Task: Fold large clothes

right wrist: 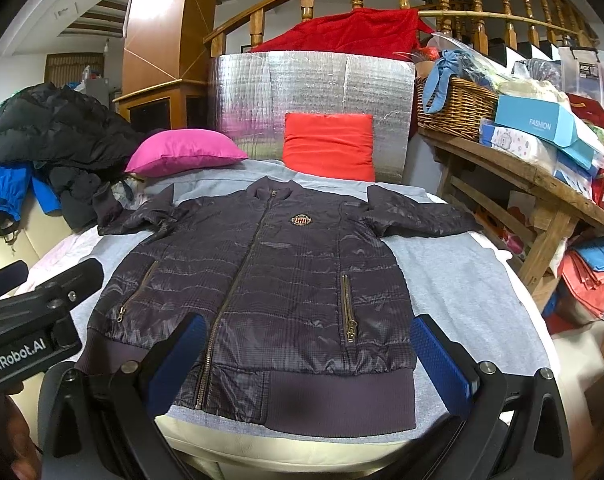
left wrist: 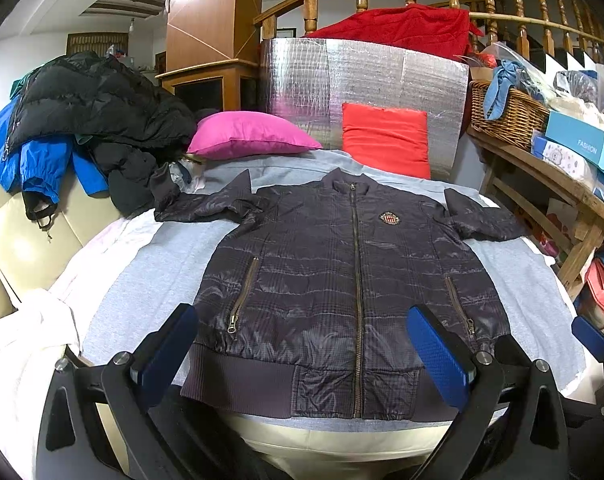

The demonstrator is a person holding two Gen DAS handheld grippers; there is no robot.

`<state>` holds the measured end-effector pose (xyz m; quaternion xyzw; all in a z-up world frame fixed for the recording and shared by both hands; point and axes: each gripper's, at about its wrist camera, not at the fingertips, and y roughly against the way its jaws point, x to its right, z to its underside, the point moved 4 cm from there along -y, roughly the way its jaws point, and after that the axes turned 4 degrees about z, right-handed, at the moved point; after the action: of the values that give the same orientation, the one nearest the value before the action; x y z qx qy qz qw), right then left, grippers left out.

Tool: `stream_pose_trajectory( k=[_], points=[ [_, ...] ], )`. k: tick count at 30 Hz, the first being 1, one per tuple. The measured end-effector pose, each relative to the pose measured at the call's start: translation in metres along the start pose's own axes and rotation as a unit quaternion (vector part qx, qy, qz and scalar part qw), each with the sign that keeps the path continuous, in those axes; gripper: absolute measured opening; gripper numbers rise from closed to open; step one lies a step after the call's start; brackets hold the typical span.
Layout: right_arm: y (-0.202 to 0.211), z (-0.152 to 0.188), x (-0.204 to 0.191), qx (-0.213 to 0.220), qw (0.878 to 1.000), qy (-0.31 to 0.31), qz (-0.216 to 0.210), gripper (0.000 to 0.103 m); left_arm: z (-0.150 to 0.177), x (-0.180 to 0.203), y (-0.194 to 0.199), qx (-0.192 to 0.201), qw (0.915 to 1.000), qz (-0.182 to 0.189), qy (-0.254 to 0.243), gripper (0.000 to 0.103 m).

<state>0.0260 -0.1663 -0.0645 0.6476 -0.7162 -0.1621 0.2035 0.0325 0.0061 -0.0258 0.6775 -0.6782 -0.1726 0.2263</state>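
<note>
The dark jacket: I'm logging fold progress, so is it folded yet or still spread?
Spread flat. The dark jacket lies front up, zipped, both sleeves out sideways, hem unfolded.

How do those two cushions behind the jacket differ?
The pink cushion lies flat on the grey sheet; the red cushion stands propped against the silver foil panel. The pink one looks oval and glossy, the red one squarer and matte. Both sit beyond the jacket's collar.
</note>
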Motion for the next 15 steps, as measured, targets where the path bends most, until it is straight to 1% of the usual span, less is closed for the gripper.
stream_pose_trajectory(
  k=[15],
  points=[
    [0.002,0.0014,0.0011,0.002,1.0,-0.001,0.004,0.103,-0.0002,-0.0003,0.0014,0.004,1.0,-0.003,0.002,0.103]
  ],
)
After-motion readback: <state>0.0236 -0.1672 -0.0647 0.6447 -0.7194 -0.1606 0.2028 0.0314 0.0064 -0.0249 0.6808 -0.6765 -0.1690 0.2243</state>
